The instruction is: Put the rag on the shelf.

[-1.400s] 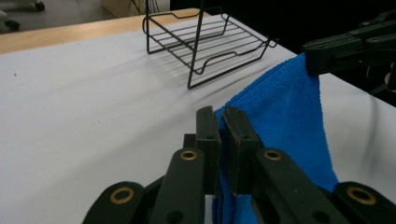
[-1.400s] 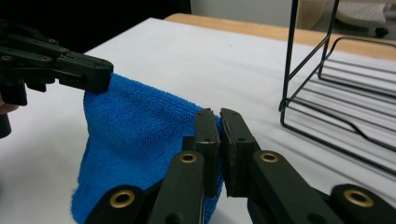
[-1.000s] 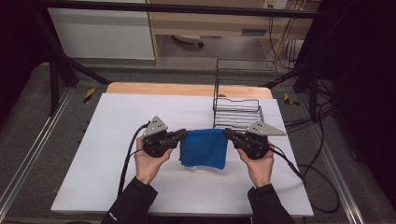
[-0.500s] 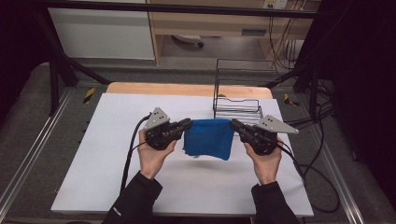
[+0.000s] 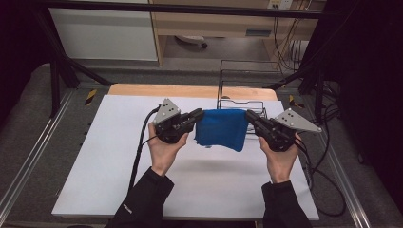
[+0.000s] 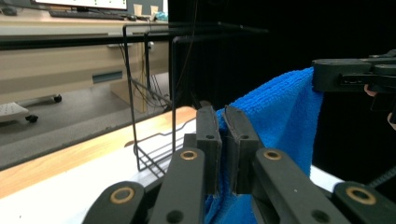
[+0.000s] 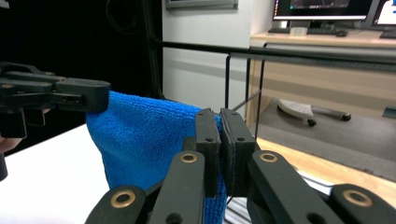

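- black wire rack (image 5: 241,95) at the far right of the white table top (image 5: 109,156), upright bars rising at the back – low basket part of it with nothing seen inside from the high view; seen too past the jaws in the left gripper view (image 6: 154,93) and the right gripper view (image 7: 243,84).
- blue cloth (image 5: 222,128) held up off the table, stretched between the two grippers and hanging down from its top edge, just in front of the rack and covering part of the rack's lower front.
- left gripper (image 5: 196,115) clamped on the cloth's left top corner; in the left gripper view, jaws pressed nearly together with blue cloth (image 6: 280,121) pinched between them.
- right gripper (image 5: 251,116) clamped on the right top corner; in the right gripper view, jaws likewise closed tight on the cloth (image 7: 144,140).
- each gripper gripped from below by a hand, left hand (image 5: 164,149) and right hand (image 5: 279,161), dark sleeves coming in from the bottom edge.
- black cable (image 5: 139,152) trailing from the left gripper down across the table.
- beyond the table: wooden strip along the far edge, grey floor, pale cabinet, desk with monitors in the gripper views.
- compared with half a second ago – cloth and both grippers lifted higher and carried further toward the rack; a second ago, cloth lower still, close to the table.
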Demonstrator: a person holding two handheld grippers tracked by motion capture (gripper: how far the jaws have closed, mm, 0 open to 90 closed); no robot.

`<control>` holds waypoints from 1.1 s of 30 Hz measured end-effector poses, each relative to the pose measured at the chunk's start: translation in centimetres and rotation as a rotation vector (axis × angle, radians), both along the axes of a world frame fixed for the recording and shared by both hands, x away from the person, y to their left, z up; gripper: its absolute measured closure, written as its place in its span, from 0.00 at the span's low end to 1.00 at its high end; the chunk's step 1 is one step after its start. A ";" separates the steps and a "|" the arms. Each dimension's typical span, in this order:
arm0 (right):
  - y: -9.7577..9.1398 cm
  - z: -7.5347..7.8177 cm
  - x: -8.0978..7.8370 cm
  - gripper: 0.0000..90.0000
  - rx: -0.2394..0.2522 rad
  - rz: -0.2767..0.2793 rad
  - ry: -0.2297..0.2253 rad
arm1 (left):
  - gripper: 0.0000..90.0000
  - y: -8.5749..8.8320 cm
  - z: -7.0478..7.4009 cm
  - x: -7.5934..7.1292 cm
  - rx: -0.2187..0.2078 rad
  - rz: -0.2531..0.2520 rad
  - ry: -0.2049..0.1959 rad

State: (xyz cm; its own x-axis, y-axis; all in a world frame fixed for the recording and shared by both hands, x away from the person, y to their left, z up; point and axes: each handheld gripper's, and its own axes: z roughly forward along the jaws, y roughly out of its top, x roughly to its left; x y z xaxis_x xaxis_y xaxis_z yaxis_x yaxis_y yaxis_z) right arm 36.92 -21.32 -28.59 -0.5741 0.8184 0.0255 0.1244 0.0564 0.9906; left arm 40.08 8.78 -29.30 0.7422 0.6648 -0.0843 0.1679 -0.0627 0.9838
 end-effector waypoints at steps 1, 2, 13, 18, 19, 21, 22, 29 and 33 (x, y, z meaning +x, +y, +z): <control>0.0 0.2 0.0 0.97 0.001 -0.003 -0.005 | 0.94 -0.1 0.2 0.1 -0.007 0.002 -0.004; -0.1 0.5 0.0 0.96 -0.002 -0.008 -0.010 | 0.94 -0.2 0.3 0.2 -0.009 0.003 -0.008; -0.6 2.0 0.2 0.97 -0.007 -0.036 -0.052 | 0.95 -1.1 2.2 1.0 -0.036 0.012 -0.058; -1.1 2.7 0.2 0.97 0.000 -0.044 -0.068 | 0.95 -1.6 2.8 1.2 -0.053 0.008 -0.074; -1.2 2.9 0.2 0.97 0.001 -0.045 -0.069 | 0.95 -1.7 3.0 1.2 -0.057 0.007 -0.078; -1.4 3.3 0.2 0.97 -0.004 -0.048 -0.079 | 0.95 -1.8 3.3 1.3 -0.068 0.005 -0.087; -1.4 3.5 0.2 0.97 -0.005 -0.051 -0.082 | 0.95 -1.9 3.5 1.3 -0.070 0.003 -0.091; -2.1 5.0 0.5 0.97 -0.010 -0.083 -0.124 | 0.95 -2.9 4.7 1.6 -0.086 -0.001 -0.112; -2.4 5.5 0.6 0.97 0.007 -0.100 -0.137 | 0.95 -3.4 5.5 1.8 -0.101 -0.003 -0.130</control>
